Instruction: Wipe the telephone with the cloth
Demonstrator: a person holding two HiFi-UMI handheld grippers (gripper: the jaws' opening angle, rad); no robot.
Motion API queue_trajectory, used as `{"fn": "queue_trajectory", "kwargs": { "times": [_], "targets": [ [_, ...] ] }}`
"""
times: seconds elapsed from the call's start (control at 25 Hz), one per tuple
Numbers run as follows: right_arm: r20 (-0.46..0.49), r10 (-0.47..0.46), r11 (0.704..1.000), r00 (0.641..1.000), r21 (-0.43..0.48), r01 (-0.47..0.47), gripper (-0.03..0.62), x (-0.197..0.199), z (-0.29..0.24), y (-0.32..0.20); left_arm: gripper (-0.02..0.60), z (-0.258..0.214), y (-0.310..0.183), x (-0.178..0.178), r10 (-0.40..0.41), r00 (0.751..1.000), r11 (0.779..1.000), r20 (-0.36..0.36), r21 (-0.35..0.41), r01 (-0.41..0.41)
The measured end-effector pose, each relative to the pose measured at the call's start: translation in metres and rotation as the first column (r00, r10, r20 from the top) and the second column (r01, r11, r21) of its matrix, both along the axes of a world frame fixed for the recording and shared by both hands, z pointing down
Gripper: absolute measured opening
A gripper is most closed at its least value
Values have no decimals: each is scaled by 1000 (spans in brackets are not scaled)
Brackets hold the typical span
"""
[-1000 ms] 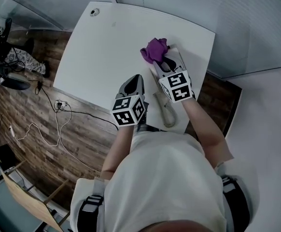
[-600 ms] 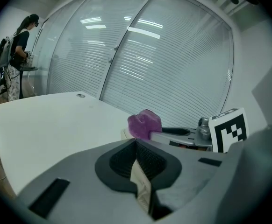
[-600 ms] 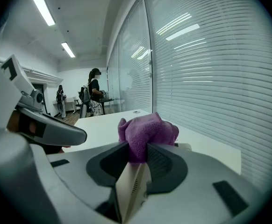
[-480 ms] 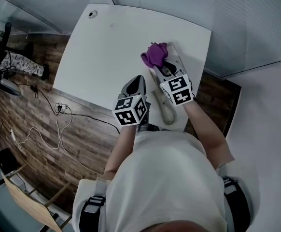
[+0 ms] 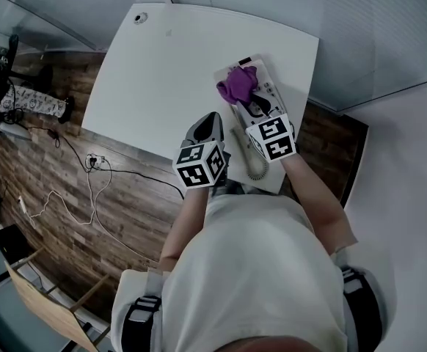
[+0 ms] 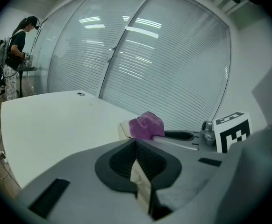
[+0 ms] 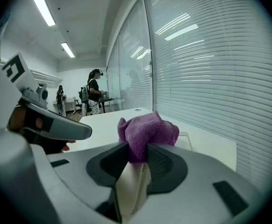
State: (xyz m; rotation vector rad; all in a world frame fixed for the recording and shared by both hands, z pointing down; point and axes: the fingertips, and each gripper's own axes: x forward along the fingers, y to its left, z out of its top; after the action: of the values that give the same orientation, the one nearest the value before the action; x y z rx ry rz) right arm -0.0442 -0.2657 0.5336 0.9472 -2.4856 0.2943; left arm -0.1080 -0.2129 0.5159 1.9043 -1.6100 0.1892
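Grippers number two: the right gripper (image 5: pixel 252 108) grasps the one purple cloth (image 5: pixel 237 84), pressed on the single telephone (image 5: pixel 267 86) near the right edge of the one white table (image 5: pixel 155 72). The left gripper (image 5: pixel 207 121) (clenched, nothing between its jaws) hovers beside the telephone. Wood floor (image 5: pixel 45 196) carries loose cables (image 5: pixel 89 169); glass walls (image 6: pixel 150 55) have slatted blinds.

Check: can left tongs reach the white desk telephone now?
Probably yes: left tongs, shut and empty, sit beside the white desk telephone with only bare white table between; right tongs hold the purple cloth at its far end.
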Motion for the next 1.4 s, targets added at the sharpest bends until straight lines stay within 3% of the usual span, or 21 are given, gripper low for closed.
{"fn": "queue_trajectory", "kwargs": {
  "times": [1.4],
  "targets": [
    [-58,-9,997,998,-75,4,124,47,39,75,20,-1,37,25,-32,999,999,4,-4,32]
  ]
}}
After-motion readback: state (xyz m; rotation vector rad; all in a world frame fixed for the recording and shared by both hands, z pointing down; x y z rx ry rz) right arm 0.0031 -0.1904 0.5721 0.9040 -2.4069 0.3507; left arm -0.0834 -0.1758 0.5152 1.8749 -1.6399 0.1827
